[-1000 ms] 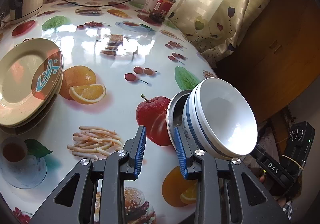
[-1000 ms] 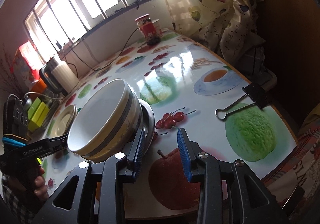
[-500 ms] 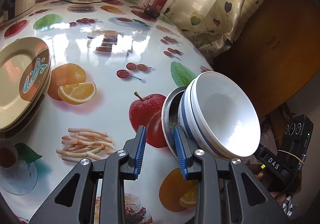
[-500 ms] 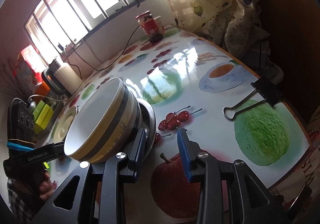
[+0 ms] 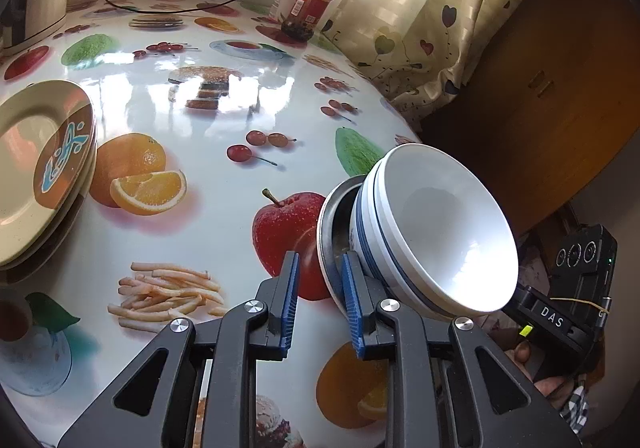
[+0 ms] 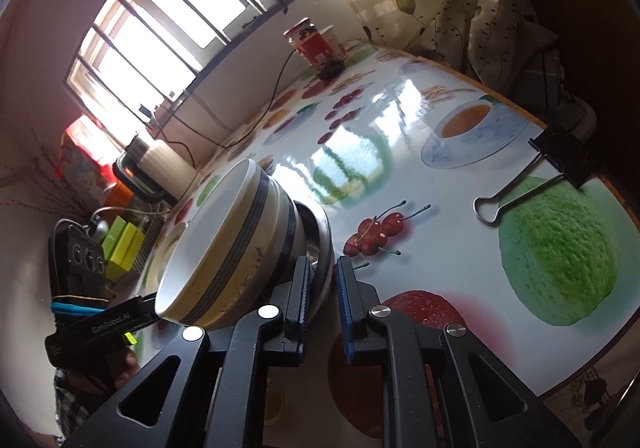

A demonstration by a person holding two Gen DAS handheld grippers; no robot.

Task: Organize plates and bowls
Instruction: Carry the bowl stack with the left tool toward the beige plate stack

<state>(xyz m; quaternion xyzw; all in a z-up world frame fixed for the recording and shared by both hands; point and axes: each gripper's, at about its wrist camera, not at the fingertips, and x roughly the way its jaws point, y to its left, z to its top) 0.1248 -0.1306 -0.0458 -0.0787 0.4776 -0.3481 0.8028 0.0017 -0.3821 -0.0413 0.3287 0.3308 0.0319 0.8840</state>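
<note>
A stack of two white bowls with blue bands, nested in a metal dish, is held tilted above the table near its front edge. The dish rim is straddled from both sides: the left gripper and the right gripper each have one finger inside the rim and one outside. Whether the jaws are clamped on the rim cannot be told; a narrow gap is seen between each pair of pads.

The bowls are already gathered into one stack, and the plates are piled at the far left of the table. What seems left is for the bowl stack to be set down, probably beside the plates.
</note>
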